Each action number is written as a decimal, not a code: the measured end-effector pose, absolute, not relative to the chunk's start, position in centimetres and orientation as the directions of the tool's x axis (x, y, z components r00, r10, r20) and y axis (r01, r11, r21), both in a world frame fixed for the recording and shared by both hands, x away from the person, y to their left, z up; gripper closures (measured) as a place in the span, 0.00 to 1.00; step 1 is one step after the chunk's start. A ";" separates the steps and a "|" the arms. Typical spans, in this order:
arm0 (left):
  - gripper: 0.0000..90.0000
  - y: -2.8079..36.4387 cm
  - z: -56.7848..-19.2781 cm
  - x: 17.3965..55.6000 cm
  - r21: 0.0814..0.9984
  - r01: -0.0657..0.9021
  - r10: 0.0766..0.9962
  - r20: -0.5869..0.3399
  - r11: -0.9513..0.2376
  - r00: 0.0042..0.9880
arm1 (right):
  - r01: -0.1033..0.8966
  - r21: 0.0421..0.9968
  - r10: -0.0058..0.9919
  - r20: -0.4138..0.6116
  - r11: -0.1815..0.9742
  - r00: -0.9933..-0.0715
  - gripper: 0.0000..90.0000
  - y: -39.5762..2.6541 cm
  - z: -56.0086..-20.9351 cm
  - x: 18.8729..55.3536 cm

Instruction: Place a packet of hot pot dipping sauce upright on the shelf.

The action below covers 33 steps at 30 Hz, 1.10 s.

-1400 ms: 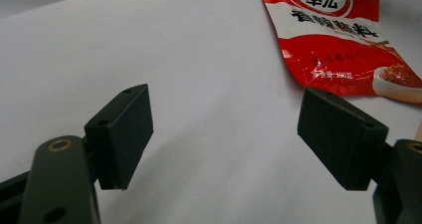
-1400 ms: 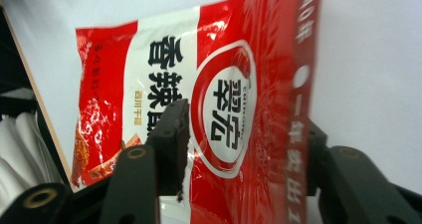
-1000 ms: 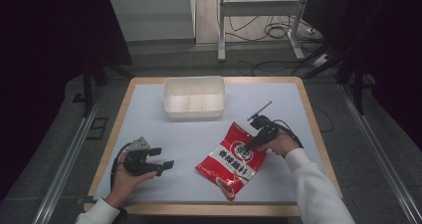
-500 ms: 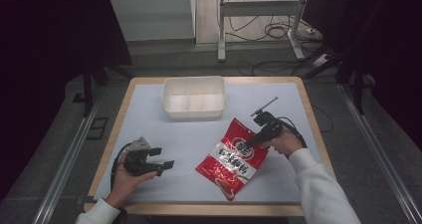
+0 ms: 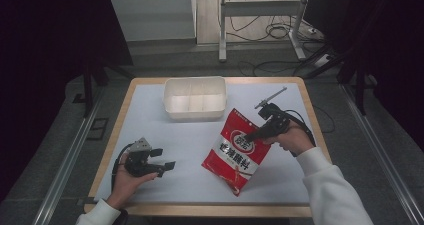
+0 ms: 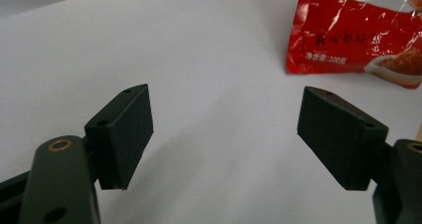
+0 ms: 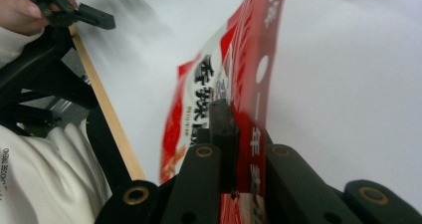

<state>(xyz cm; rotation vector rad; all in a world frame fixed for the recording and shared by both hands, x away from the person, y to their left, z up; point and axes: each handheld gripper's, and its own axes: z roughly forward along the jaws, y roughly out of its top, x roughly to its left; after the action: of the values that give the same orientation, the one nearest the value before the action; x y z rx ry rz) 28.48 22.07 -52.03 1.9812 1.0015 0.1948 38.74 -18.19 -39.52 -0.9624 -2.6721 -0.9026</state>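
In the high view, a wooden-edged table with a white top [image 5: 165,135] stands on a grey floor. A shallow translucent white plastic tub [image 5: 194,97] sits near the table's far edge, left of centre. A glossy red and white foil snack packet with printed characters [image 5: 239,150] lies right of centre, its upper end raised off the surface. The right gripper [image 5: 252,135], held in the person's right hand [image 5: 291,139], has its jaws closed on the packet's upper right edge. A white sleeve [image 5: 330,192] runs back from that hand to the bottom edge. The left gripper [image 5: 166,165] rests near the table's near left corner in the left hand [image 5: 127,181], jaws spread, well apart from the packet and the tub.

In the left gripper view, the left gripper [image 6: 224,129] shows its two black jaws wide apart with bare white tabletop [image 6: 199,59] between them. The packet's lower end [image 6: 358,40] lies ahead at upper right, touching neither jaw.

In the right gripper view, the right gripper [image 7: 234,134] has its jaws pressed together on the packet's edge [image 7: 249,84], which rises between them and stands off the table. The left hand [image 7: 25,10] and its gripper appear at upper left, beyond the table's wooden edge [image 7: 107,114]. The white sleeve [image 7: 50,179] shows at lower left.
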 end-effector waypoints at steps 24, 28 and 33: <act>0.24 21.9 -52.0 28.5 0.765 0.577 0.715 -0.230 -0.287 0.660 | 0.552 0.609 0.539 0.230 0.570 -0.810 0.98 -18.6 -33.3 37.9; 0.24 21.9 -52.1 28.5 0.765 0.576 0.715 -0.229 -0.288 0.661 | 0.544 0.628 0.546 0.217 0.557 -0.809 0.98 -18.7 -32.5 38.1; 0.24 21.9 -52.0 28.5 0.765 0.576 0.714 -0.229 -0.289 0.662 | 0.538 0.640 0.551 0.208 0.548 -0.808 0.98 -18.4 -31.9 38.3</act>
<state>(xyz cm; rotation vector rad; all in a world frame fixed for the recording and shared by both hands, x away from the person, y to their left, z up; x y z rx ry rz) 28.47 21.94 -52.04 1.9852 1.0029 0.1943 38.26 -18.36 -31.88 -0.9774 -2.7798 -1.1393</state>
